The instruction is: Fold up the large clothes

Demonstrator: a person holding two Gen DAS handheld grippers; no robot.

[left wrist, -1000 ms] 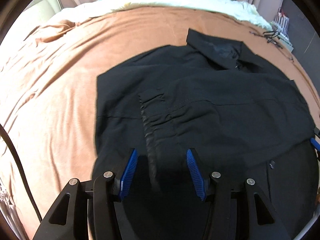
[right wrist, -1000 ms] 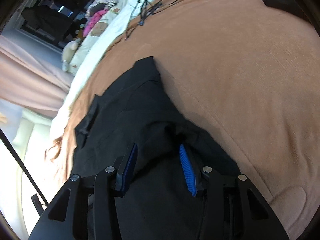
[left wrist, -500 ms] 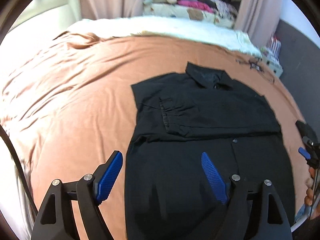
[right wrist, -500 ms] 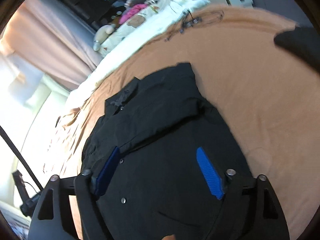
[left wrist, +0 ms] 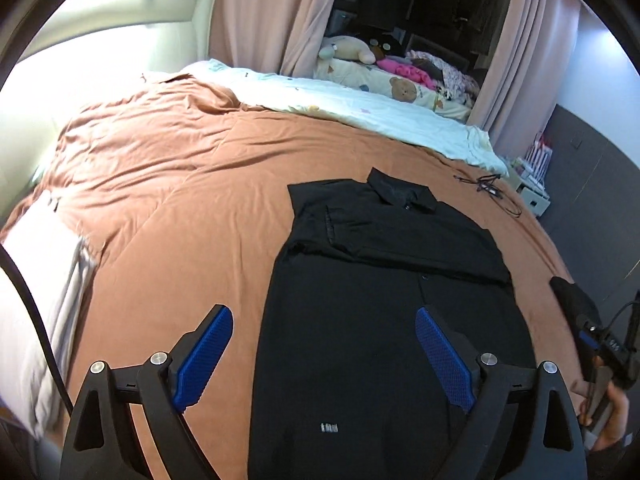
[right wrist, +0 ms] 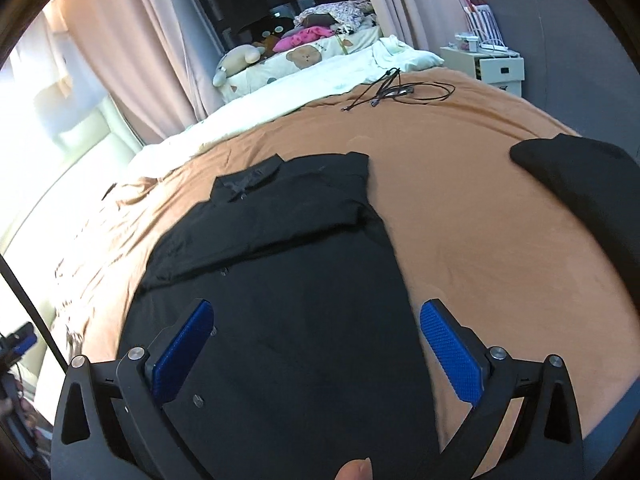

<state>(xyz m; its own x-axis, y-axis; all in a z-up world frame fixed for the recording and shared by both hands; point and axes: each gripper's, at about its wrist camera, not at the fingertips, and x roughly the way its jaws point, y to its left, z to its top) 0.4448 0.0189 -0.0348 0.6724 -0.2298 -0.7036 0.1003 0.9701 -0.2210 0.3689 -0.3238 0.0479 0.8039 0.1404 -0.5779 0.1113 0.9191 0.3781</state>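
Note:
A black collared shirt (left wrist: 384,304) (right wrist: 280,280) lies flat on the brown bedspread (left wrist: 168,208) (right wrist: 460,208), collar at the far end, both sleeves folded across the chest. My left gripper (left wrist: 322,322) hovers above the shirt's near left part, its jaws still opening, nothing between the blue pads. My right gripper (right wrist: 316,316) hangs over the shirt's near right part, jaws also opening and empty. The right gripper's body and a hand (left wrist: 600,364) show at the right edge of the left wrist view.
A black cable (right wrist: 396,90) lies on the bedspread beyond the shirt. Another black garment (right wrist: 592,184) sits at the right. A white quilt (left wrist: 360,108), plush toys (left wrist: 348,50) and curtains are at the far side. A nightstand (right wrist: 496,66) stands at the far right.
Both grippers let go of the shirt, opened wide and drew back and up. The whole folded shirt and more of the room have come into view.

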